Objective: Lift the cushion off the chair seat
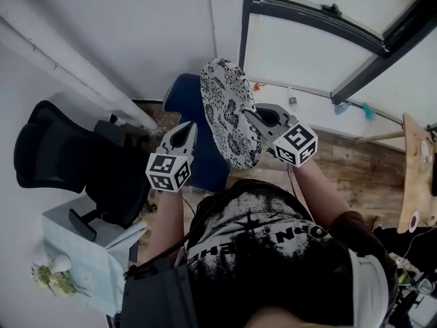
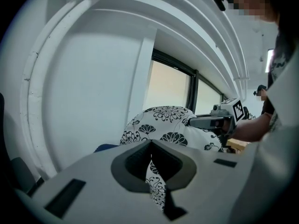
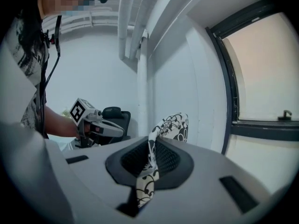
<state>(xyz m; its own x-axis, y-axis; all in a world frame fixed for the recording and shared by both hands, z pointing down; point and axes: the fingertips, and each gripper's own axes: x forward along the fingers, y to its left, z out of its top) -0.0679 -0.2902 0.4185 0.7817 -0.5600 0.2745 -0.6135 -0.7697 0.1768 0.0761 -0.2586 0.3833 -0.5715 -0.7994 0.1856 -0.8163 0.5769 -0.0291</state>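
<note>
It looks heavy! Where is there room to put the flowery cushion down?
The blue chair seat under the cushion looks bare, and so does the wood floor between window and table. The black office chair crowds the left.

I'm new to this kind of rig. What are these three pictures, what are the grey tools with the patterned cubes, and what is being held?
There is no robot here. A person holds a two-fingered hand tool in each hand: the left gripper and the right gripper. The patterned cubes are part of the tools. The head view comes from a camera on the person's head, looking steeply down. The other two views come from a camera riding on each gripper, looking along its fingers. Both grippers are shut on the edge of a black-and-white flowered cushion, which is held up on edge over a blue chair. Each gripper view shows a fold of the fabric pinched between the fingers. A black office chair stands to the person's left.
</note>
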